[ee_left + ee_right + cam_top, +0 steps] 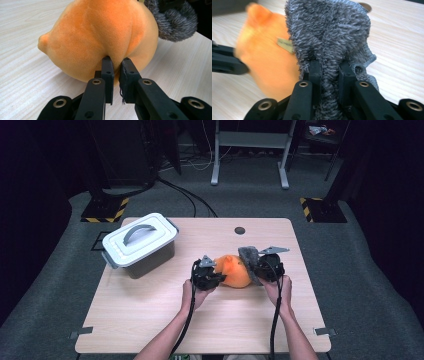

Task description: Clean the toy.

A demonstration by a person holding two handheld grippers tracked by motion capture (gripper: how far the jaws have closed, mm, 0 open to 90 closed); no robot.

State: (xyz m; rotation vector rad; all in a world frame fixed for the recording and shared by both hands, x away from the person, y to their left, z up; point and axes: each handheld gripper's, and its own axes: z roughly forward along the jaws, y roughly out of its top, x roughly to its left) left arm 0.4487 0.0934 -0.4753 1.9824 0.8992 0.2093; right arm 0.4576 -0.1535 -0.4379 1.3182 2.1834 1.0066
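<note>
An orange plush toy (234, 271) lies mid-table between my two grippers. My left gripper (210, 276) pinches a fold of the orange plush (100, 37); its jaws stand nearly together with fabric caught between them (116, 62). A grey fuzzy cloth (248, 261) stands up at the toy's right side. My right gripper (260, 270) is shut on that grey cloth (329, 32), which bunches between the pads (329, 67). In the right gripper view the orange plush (264, 57) sits left of the cloth, with a small tan tag (285, 45) on it.
A grey lidded box (141, 244) with a handle stands at the table's back left. A round hole (240, 230) sits near the far edge of the wooden table (150, 320). Metal brackets are fixed at the front corners.
</note>
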